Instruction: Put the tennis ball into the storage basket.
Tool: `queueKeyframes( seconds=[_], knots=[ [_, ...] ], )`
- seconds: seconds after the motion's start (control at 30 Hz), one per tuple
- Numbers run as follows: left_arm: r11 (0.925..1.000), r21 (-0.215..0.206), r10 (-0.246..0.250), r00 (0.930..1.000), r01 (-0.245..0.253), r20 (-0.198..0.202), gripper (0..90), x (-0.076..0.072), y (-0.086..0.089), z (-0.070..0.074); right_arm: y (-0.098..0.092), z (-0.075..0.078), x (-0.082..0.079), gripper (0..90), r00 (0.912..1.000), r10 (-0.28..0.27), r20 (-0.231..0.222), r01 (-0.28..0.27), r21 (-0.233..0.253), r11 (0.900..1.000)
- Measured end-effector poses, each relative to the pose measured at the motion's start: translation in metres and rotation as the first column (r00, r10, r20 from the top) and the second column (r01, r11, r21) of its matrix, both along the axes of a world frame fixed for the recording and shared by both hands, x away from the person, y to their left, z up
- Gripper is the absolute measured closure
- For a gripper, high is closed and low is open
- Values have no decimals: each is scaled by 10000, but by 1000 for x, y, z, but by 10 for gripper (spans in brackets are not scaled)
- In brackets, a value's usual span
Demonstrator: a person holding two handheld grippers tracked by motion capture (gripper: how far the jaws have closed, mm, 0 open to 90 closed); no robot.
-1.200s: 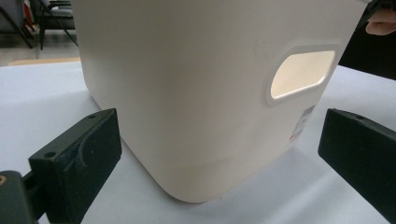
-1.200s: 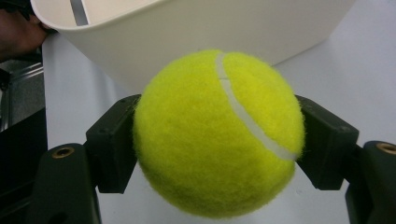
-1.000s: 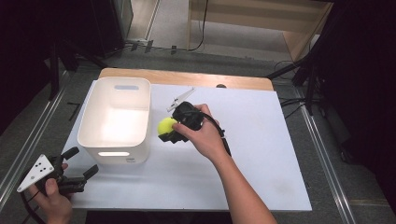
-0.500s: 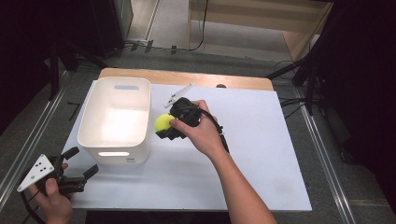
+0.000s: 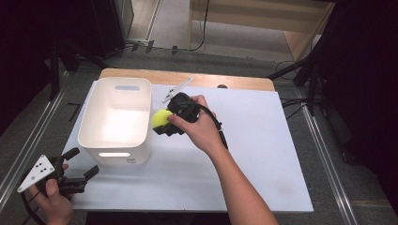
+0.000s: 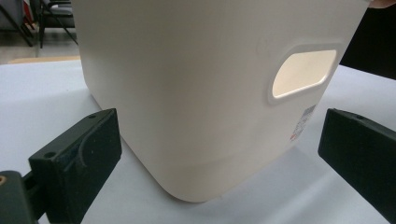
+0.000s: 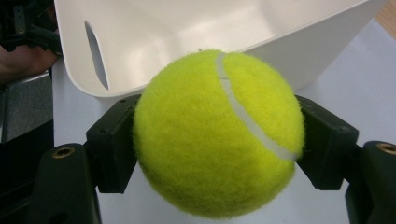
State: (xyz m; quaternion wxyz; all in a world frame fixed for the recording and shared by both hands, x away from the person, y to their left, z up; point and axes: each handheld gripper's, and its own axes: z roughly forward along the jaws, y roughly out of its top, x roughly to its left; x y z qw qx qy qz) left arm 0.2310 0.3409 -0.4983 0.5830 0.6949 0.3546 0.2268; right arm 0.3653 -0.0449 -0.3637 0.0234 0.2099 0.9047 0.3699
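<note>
Ball (image 7: 217, 135): clamped between your right gripper (image 5: 165, 123) fingers, lifted off worktop (image 5: 263, 154), just short of bin (image 5: 115, 119) rim.
Bin: beyond fingers, open top, seemingly empty.
Left gripper (image 5: 70, 176): fingers spread wide, holding nothing, bin wall ahead.
Advice: likely drop-in; carry ball over rim before you release, keep squeeze steady.

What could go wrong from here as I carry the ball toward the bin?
The right claw grips the tennis ball only at its sides, so the round, fuzzy ball could slip out. In the high view the ball sits just outside the white bin, near its rim; it may clip the wall and land on the table. The left claw, open and close to the bin, isn't bracing it, so a bump might shift it.
</note>
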Motion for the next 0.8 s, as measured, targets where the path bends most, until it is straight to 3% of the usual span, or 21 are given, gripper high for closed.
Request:
queueKeyframes(
  seconds=[0.8],
  knots=[
    [10000,-4,-10,10000,10,-1,0,0,0,0,22,16,4,228,9992,272,290,-277,176,9995]
  ],
)
